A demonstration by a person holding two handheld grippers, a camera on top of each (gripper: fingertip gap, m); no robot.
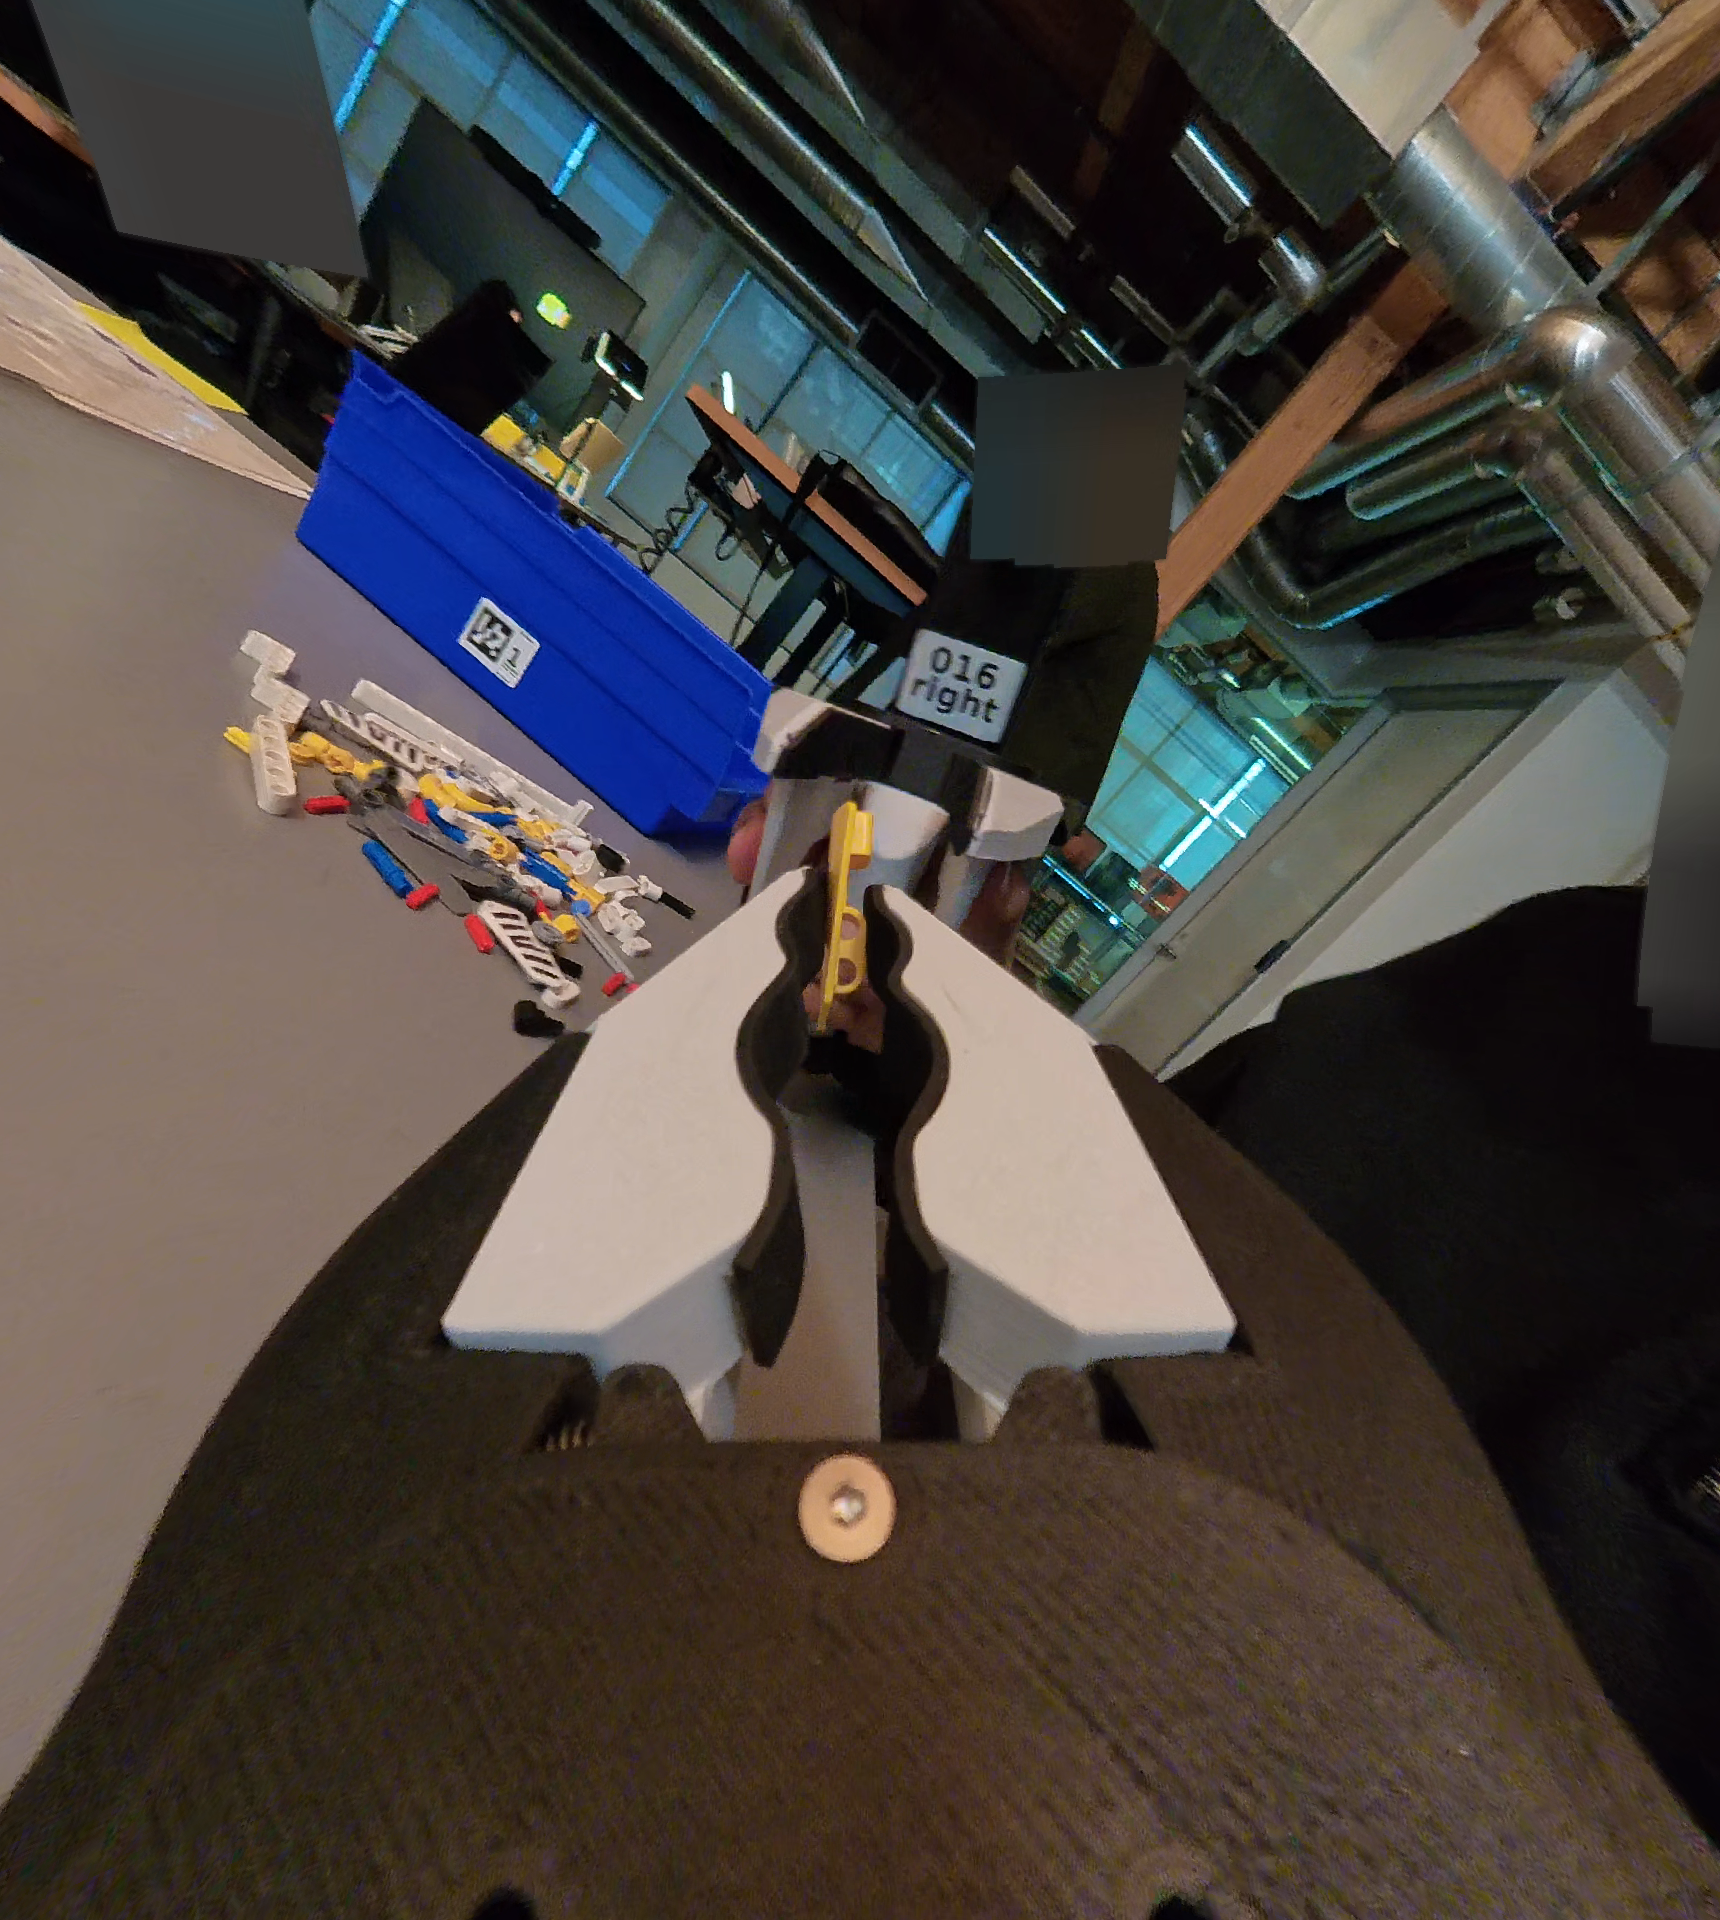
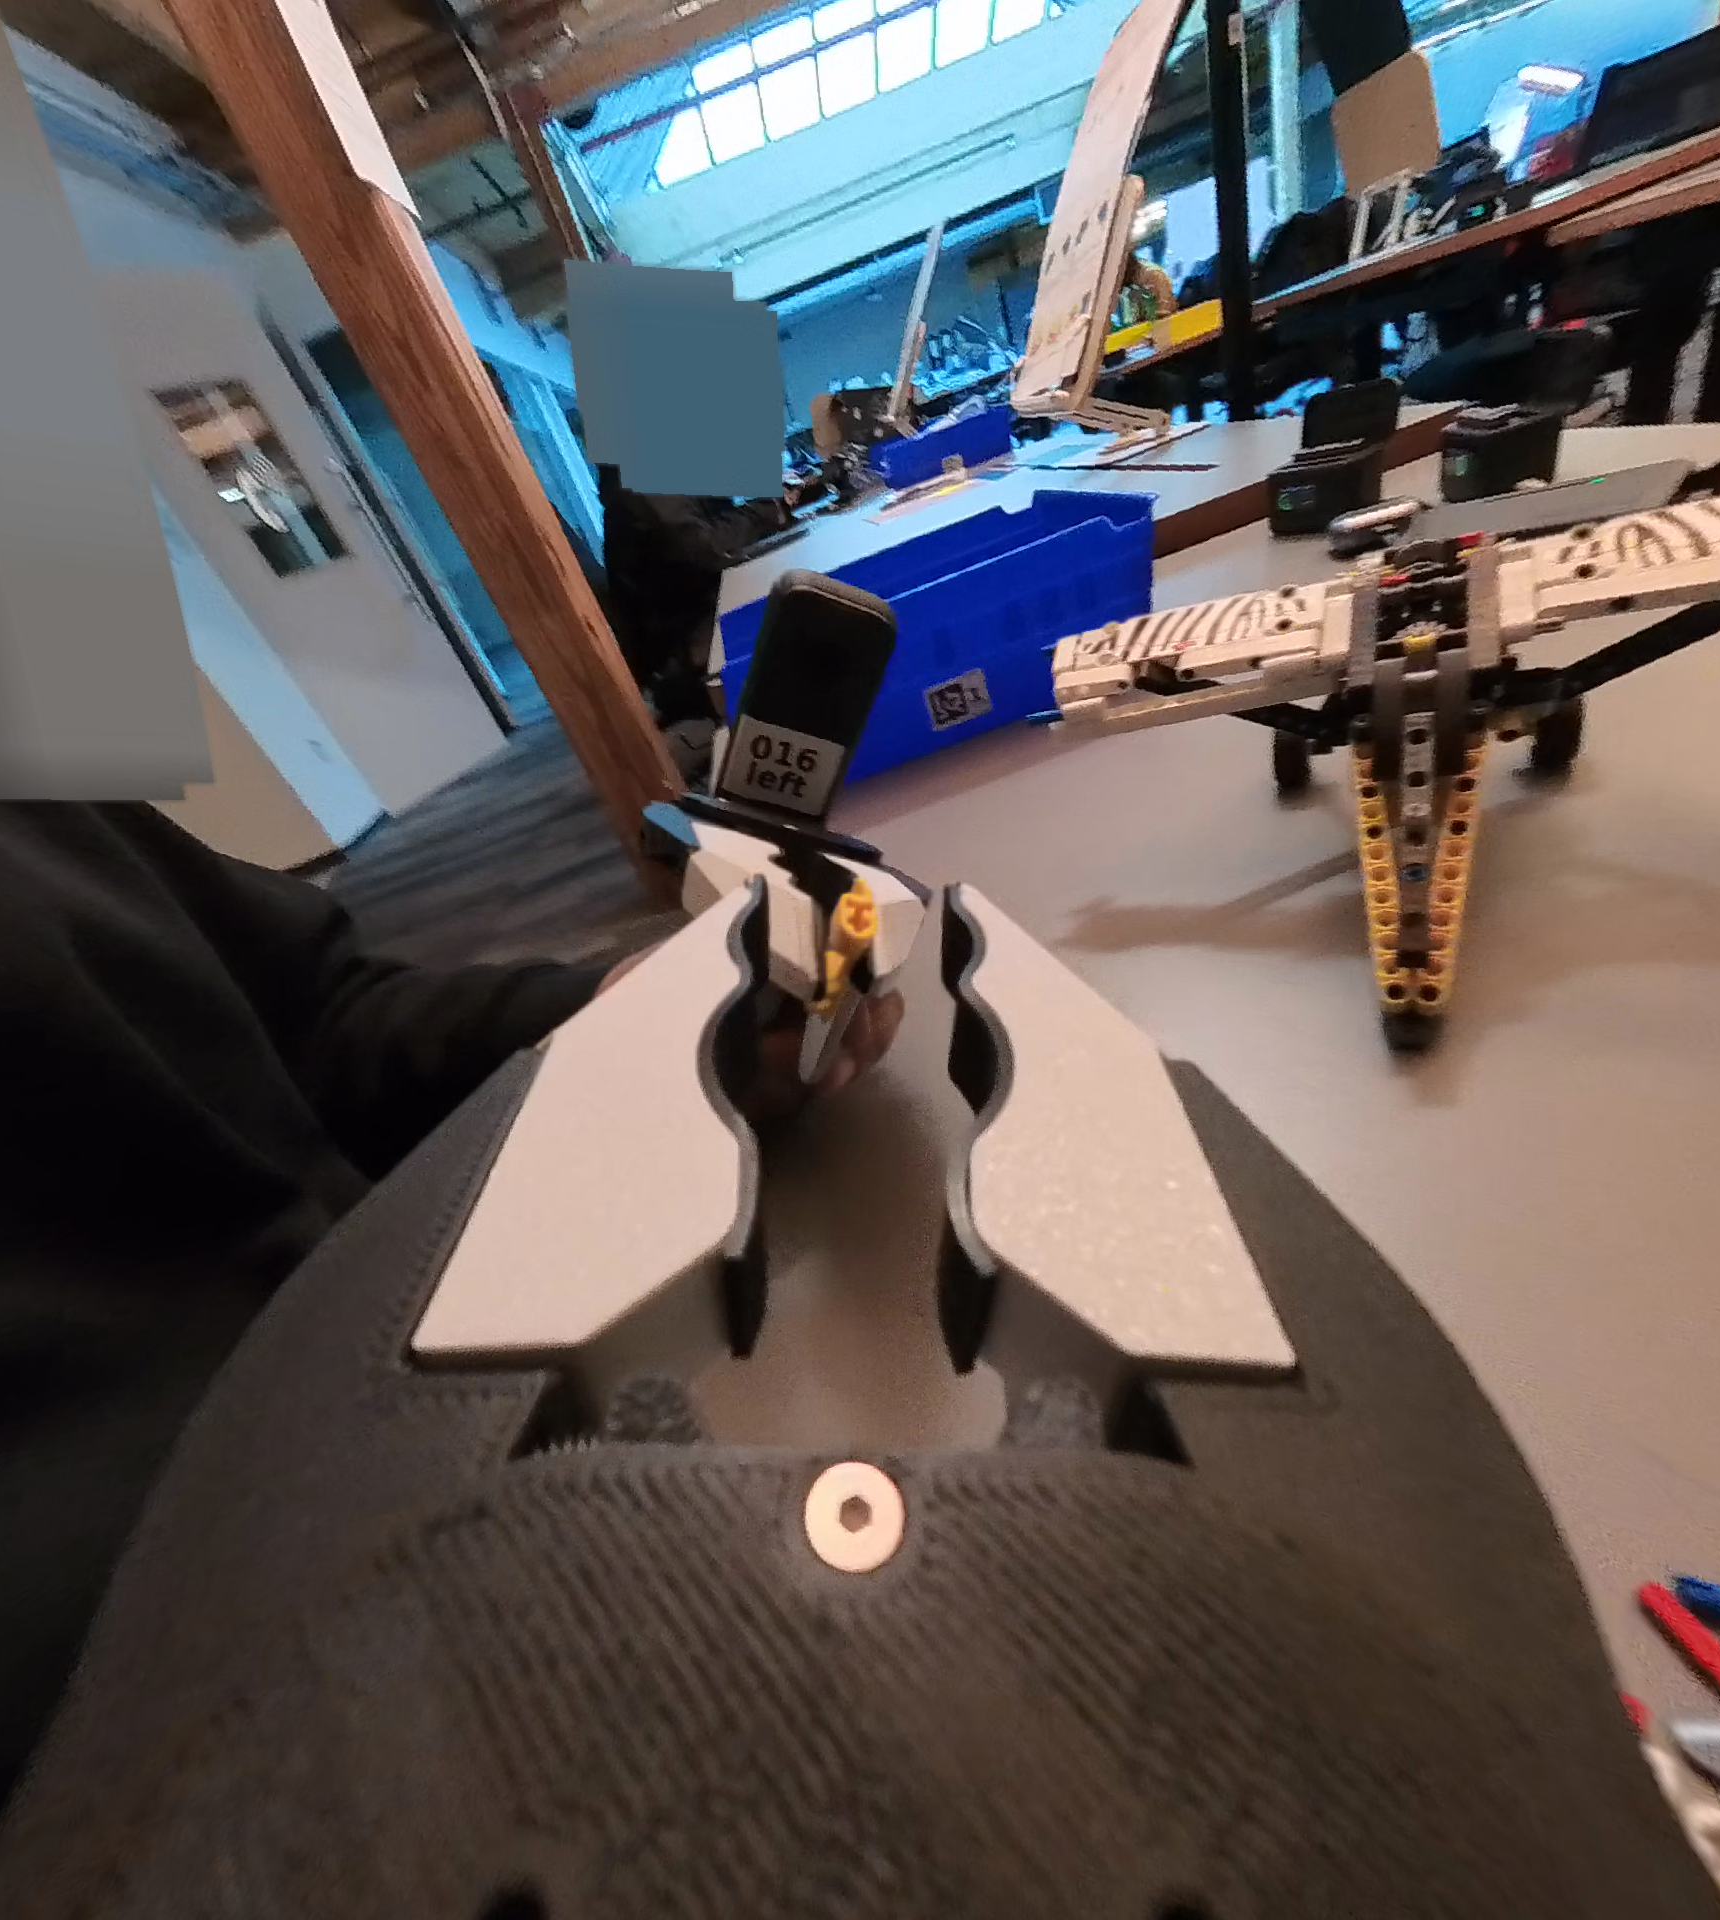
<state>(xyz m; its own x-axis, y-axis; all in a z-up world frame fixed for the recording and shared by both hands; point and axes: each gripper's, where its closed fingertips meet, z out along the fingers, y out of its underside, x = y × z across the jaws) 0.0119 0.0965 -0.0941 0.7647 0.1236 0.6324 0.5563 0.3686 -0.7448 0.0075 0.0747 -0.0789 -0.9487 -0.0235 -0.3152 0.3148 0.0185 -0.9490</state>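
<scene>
Raised above the grey counter, your left gripper has its fingers clamped on a thin yellow plastic beam with round holes, held edge-on, its upper end standing proud of the tips. Facing it at close range, your right gripper has its fingers apart with nothing pressed between them, the beam's free end lying in line with the gap.

On the counter, well apart from both grippers, lie a scatter of white, yellow, blue and red plastic building pieces, a blue plastic bin behind them, and a part-built white-and-yellow plastic model on wheels.

The risk here lies in how little of the beam the left fingers appear to grip. A sideways knock from the open right fingers could twist it in the pads or lever it free, and from this height it would probably drop to the counter or into your lap. Closing the right fingers off-centre could likewise pinch only the edge and tilt the piece.
</scene>
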